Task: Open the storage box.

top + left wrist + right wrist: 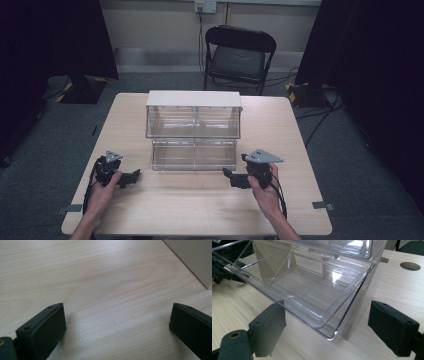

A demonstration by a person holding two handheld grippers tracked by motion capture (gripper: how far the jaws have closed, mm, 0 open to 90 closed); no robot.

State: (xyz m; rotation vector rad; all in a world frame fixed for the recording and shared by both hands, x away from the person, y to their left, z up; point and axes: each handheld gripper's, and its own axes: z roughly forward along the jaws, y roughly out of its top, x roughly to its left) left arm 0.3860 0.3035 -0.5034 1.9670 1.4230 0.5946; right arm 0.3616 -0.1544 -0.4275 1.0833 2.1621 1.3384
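A pale wooden table [195, 210] stands on grey carpet in a dim room. Nearest, the person's two hands rest on the tabletop, each holding a black gripper. The left gripper [131, 176] lies at the left, jaws pointing inward; in the left gripper view its jaws stand wide apart over bare wood, nothing between them. The right gripper [228, 175] lies at the right, jaws pointing toward the left one, spread wide and empty; in its own view the corner of the lower clear tray sits just beyond them. Between and beyond the grippers stands a clear plastic two-tier bin [193, 131] with a white top, at the table's middle. Behind the table is a black folding chair [237, 55] against the wall
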